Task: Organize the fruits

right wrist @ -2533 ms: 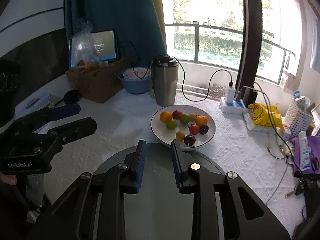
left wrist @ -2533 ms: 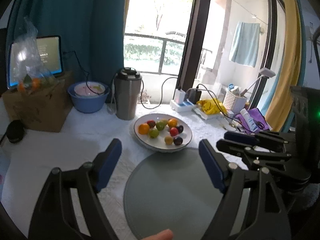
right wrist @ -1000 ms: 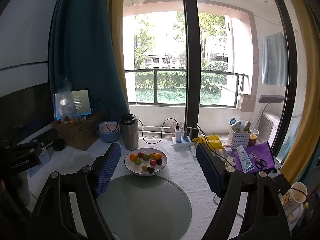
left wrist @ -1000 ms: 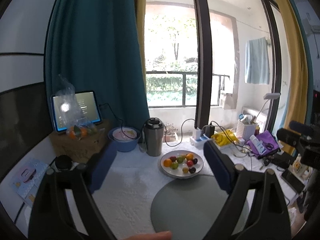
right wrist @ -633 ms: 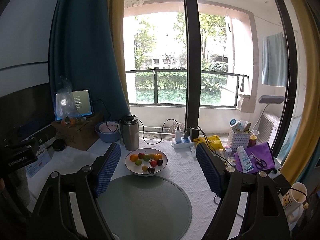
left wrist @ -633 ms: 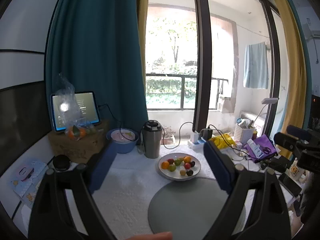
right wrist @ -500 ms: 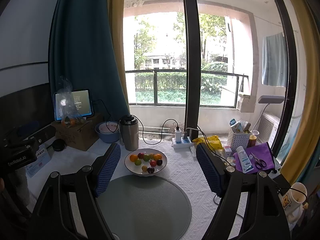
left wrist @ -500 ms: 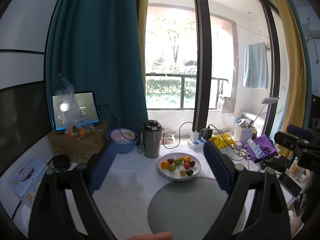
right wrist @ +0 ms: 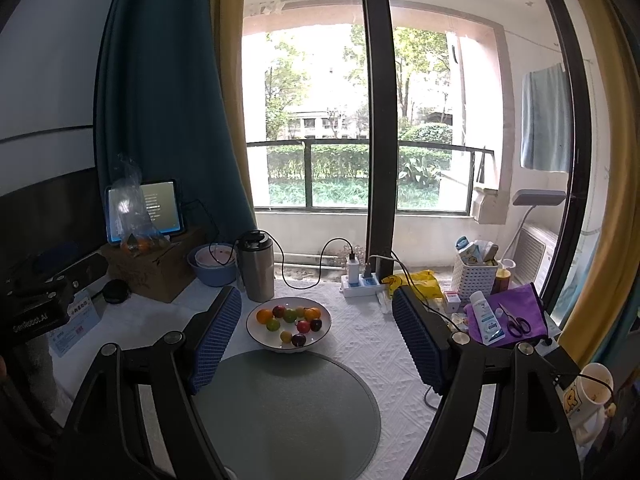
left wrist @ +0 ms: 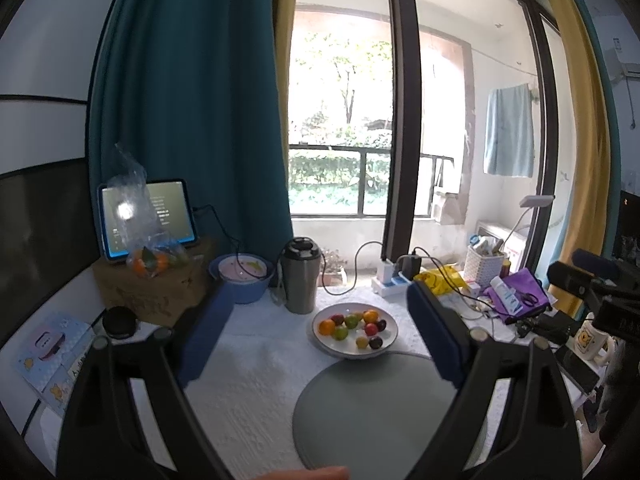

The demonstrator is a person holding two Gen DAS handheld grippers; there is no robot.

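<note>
A white bowl [left wrist: 386,342] [right wrist: 320,330] holds several small fruits: orange, green, red, yellow and dark purple ones. It stands on the white tablecloth just behind a round grey mat [left wrist: 372,404] [right wrist: 288,404]. My left gripper [left wrist: 320,332] is held high and back from the table, open, with nothing between its blue pads. My right gripper [right wrist: 316,334] is likewise raised and open, empty. The bowl shows between the fingers in both wrist views, far off. The right gripper's body shows at the right edge of the left wrist view, the left one's at the left edge of the right wrist view.
Behind the bowl stand a steel tumbler [left wrist: 302,280] [right wrist: 256,268] and a blue basin [left wrist: 244,278]. A cardboard box [left wrist: 156,284] carries a tablet and a bag of oranges [left wrist: 152,258]. At the right lie a power strip [right wrist: 360,284], a white basket [right wrist: 476,276], a purple cloth with scissors [right wrist: 516,316] and a mug [right wrist: 588,396].
Since 2.5 s ago both grippers rose and drew back from the table, and the right one opened from nearly shut. Over the last second nothing has moved.
</note>
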